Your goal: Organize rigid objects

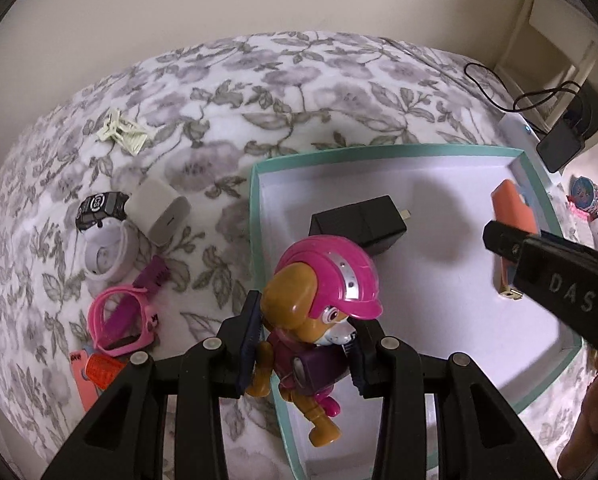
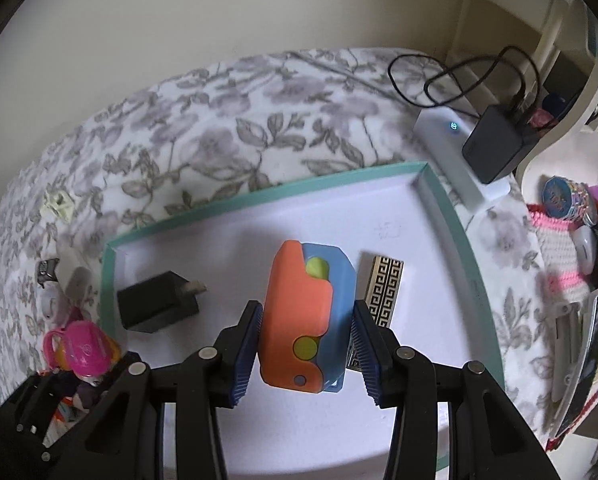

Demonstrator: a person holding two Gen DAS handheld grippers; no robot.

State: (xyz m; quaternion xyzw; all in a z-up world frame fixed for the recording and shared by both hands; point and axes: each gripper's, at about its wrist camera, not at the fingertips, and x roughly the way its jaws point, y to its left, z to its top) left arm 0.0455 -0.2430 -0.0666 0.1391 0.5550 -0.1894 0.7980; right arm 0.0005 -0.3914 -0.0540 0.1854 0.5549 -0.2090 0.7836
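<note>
Right wrist: orange-blue toy (image 2: 307,316) upright, long axis vertical.

The toy pup (image 1: 319,312) is glossy hard plastic, and its pink helmet catches highlights. The box (image 1: 379,151) looks like matt white card with a teal rim, on a soft fleecy floral blanket (image 1: 259,80). The orange-and-blue toy (image 2: 307,320) is smooth matt plastic; the black charger (image 2: 155,304) is matt plastic.

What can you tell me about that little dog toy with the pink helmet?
The dog toy looks like glossy hard plastic: a tan puppy in a bright pink helmet with a silver stripe, pink suit and purple pack. It is pinched at the body between the pads of the left gripper, head tilted, legs dangling over the near left edge of the teal-rimmed box.
</note>
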